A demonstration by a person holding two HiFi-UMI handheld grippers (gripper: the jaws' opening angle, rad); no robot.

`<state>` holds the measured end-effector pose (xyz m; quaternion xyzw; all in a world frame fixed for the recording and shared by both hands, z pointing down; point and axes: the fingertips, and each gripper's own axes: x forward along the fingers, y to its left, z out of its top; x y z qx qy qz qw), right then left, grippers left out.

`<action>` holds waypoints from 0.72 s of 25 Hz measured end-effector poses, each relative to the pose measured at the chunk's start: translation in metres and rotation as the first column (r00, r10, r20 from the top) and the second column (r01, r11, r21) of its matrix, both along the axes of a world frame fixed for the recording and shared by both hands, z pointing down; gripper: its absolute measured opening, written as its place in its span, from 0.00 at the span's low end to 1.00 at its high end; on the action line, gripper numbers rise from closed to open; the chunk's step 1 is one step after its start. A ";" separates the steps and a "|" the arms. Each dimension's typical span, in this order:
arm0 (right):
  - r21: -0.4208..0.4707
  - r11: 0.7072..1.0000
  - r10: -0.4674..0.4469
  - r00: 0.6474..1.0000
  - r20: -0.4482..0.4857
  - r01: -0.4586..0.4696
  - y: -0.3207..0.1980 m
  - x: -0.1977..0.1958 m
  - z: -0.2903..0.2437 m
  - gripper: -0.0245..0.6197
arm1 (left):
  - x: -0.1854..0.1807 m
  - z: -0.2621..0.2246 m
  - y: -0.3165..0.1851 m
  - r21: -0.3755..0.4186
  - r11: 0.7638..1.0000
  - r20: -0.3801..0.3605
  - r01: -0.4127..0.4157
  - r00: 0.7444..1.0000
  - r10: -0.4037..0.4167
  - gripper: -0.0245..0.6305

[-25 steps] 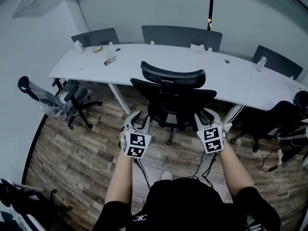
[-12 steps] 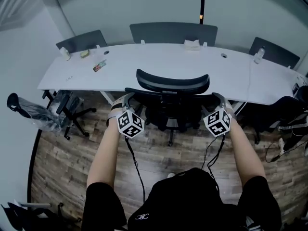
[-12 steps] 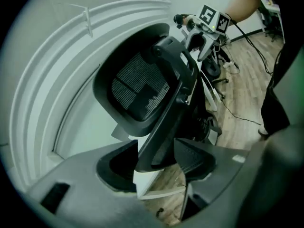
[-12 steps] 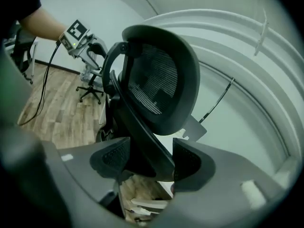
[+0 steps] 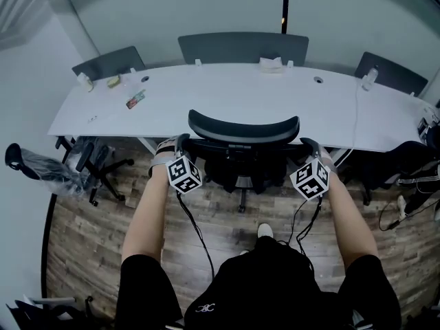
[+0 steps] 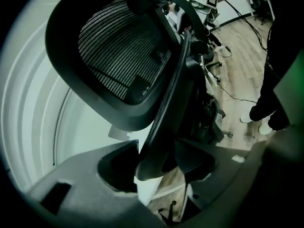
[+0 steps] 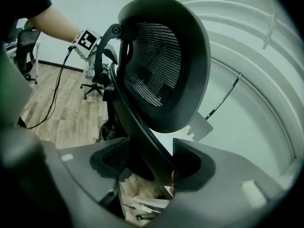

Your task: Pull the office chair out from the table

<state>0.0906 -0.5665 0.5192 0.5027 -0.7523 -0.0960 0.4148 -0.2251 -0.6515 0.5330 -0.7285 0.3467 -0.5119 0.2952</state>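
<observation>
The black mesh office chair [image 5: 244, 126] stands tucked against the white table [image 5: 227, 91], its back towards me. My left gripper [image 5: 180, 143] is at the left edge of the chair's back and my right gripper [image 5: 309, 144] at the right edge. In the left gripper view the back's frame [image 6: 166, 108] passes between the jaws of the left gripper [image 6: 156, 167], which stand wide. In the right gripper view the frame [image 7: 137, 137] runs between the jaws of the right gripper [image 7: 145, 163]; these jaws are opening and I see no pad pressing on it.
A plastic-wrapped chair [image 5: 48, 170] stands at the left and a black chair [image 5: 405, 163] with loose cables [image 5: 405, 215] at the right. Grey panels [image 5: 244, 47] line the table's far side. Small items [image 5: 135, 100] and a box [image 5: 273, 63] lie on the table. A foot [image 5: 265, 231] is behind the chair.
Both grippers have moved forward from behind the seat up to the two sides of the chair's back, rolling as they went. Their jaws now stand wider around the frame.
</observation>
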 end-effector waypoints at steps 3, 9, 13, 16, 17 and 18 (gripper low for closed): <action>0.024 1.000 -0.011 0.999 -0.048 0.012 0.004 0.001 0.003 0.49 | 0.001 0.000 0.005 0.012 1.000 -0.001 -0.008 1.000 0.008 0.39; 0.027 1.000 0.003 0.990 -0.142 0.001 0.004 0.006 0.005 0.45 | 0.002 0.000 0.008 -0.011 1.000 0.011 -0.018 1.000 0.018 0.37; 0.010 1.000 0.024 0.987 -0.157 -0.023 0.007 0.010 0.006 0.44 | 0.004 0.000 0.015 0.000 1.000 0.006 -0.008 1.000 0.008 0.37; 0.012 0.999 0.033 0.987 -0.159 -0.032 0.013 0.012 0.007 0.44 | 0.006 0.000 0.024 0.008 1.000 0.006 -0.004 1.000 0.004 0.37; 0.013 0.999 0.033 0.987 -0.159 -0.031 0.015 0.012 0.007 0.44 | 0.006 0.000 0.027 0.012 1.000 0.006 -0.006 1.000 0.006 0.36; 0.012 0.999 0.031 0.987 -0.160 -0.030 0.018 0.011 0.006 0.44 | 0.004 0.000 0.031 0.016 1.000 0.005 -0.009 1.000 0.009 0.36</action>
